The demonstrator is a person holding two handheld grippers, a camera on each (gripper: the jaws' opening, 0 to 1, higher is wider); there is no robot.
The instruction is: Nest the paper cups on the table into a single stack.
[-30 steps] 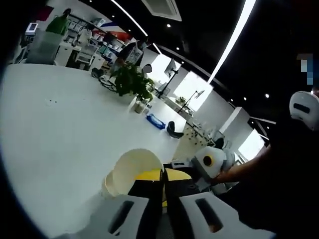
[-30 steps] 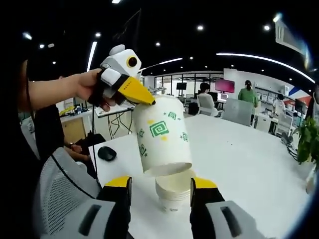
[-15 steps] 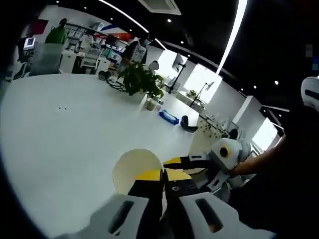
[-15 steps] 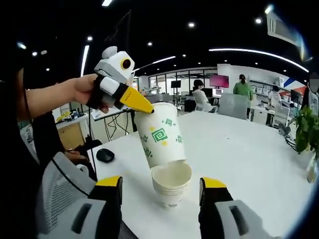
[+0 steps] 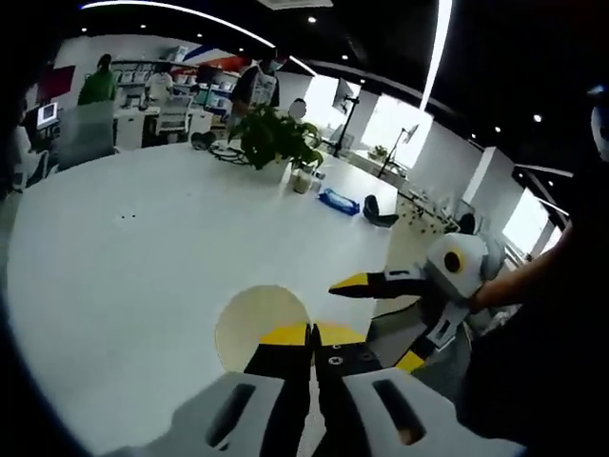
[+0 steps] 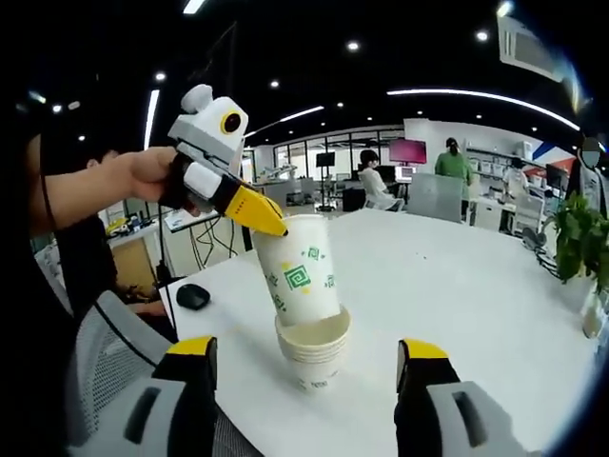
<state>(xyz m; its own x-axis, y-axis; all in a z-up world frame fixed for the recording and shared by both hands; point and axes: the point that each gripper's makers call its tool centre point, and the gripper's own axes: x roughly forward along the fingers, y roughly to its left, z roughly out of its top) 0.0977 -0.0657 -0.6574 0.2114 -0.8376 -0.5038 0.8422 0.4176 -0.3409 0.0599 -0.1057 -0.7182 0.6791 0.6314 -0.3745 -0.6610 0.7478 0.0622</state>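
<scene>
A white paper cup with green marks (image 6: pixel 300 276) hangs tilted, its base sunk into the mouth of a stack of paper cups (image 6: pixel 312 354) on the white table (image 6: pixel 466 286). My left gripper (image 6: pixel 271 224), held in a hand, is shut on that cup's rim. In the left gripper view its yellow-tipped jaws (image 5: pixel 309 335) pinch the rim, and the cup's inside (image 5: pixel 255 322) shows just left of them. My right gripper (image 6: pixel 304 350) stands open, one jaw on each side of the stack and clear of it. It enters the left gripper view as the right gripper (image 5: pixel 381 322), jaws apart.
A black mouse (image 6: pixel 192 296) lies near the table's edge, with a grey mesh chair (image 6: pixel 105 371) beside it. A potted plant (image 5: pixel 276 143) stands far across the table (image 5: pixel 114 267). People sit and stand at desks beyond.
The left gripper has lowered the held cup so its base now sits inside the stack. The right gripper's jaws have spread wider and drawn back from the stack.
</scene>
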